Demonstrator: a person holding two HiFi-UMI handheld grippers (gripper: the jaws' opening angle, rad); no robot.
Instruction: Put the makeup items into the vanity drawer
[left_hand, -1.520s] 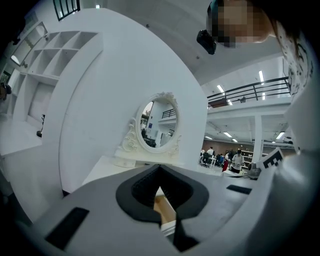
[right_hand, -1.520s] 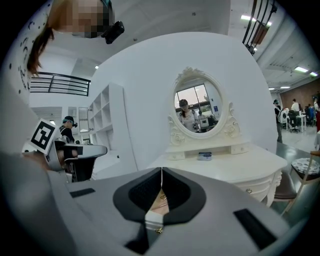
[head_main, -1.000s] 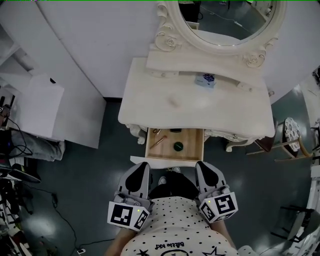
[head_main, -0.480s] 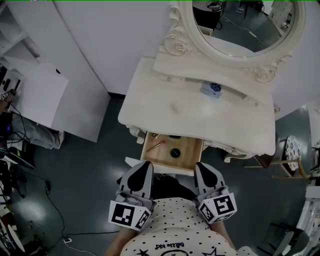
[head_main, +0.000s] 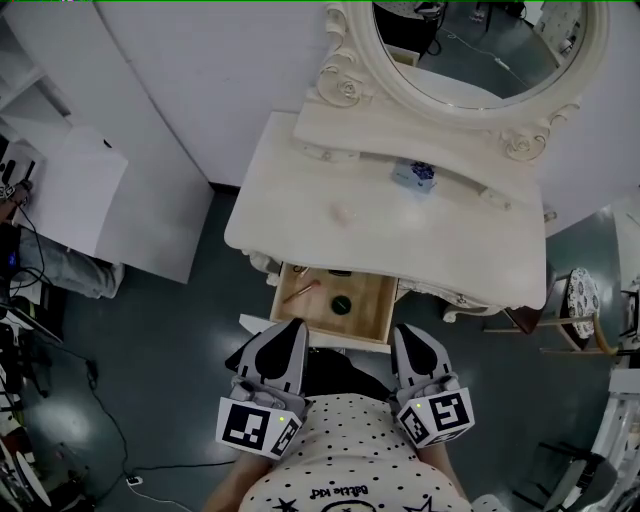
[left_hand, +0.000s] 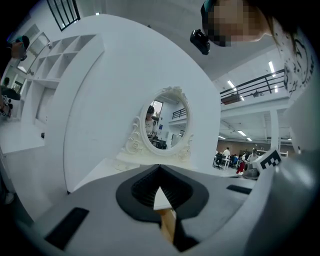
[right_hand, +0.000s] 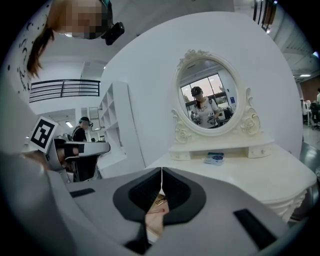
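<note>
The cream vanity (head_main: 450, 240) stands ahead with its wooden drawer (head_main: 367, 300) pulled open. In the drawer lie a thin pink stick (head_main: 300, 291), a round dark compact (head_main: 342, 304) and a small dark item (head_main: 340, 272). A blue-and-white box (head_main: 414, 176) rests on the vanity top below the oval mirror (head_main: 470, 50), and also shows in the right gripper view (right_hand: 216, 158). My left gripper (head_main: 293, 325) and right gripper (head_main: 403, 330) sit side by side at the drawer's white front, both shut and empty. Their jaws meet at the tips (left_hand: 160, 169) (right_hand: 161, 171).
A white cabinet (head_main: 70, 195) and cables (head_main: 100, 420) lie to the left on the dark floor. A round stool (head_main: 580, 272) stands to the right of the vanity. The person's dotted shirt (head_main: 350, 460) fills the bottom of the head view.
The vanity and open drawer have slid a little left and down in the head view. Both grippers stay shut, side by side at the drawer front.
</note>
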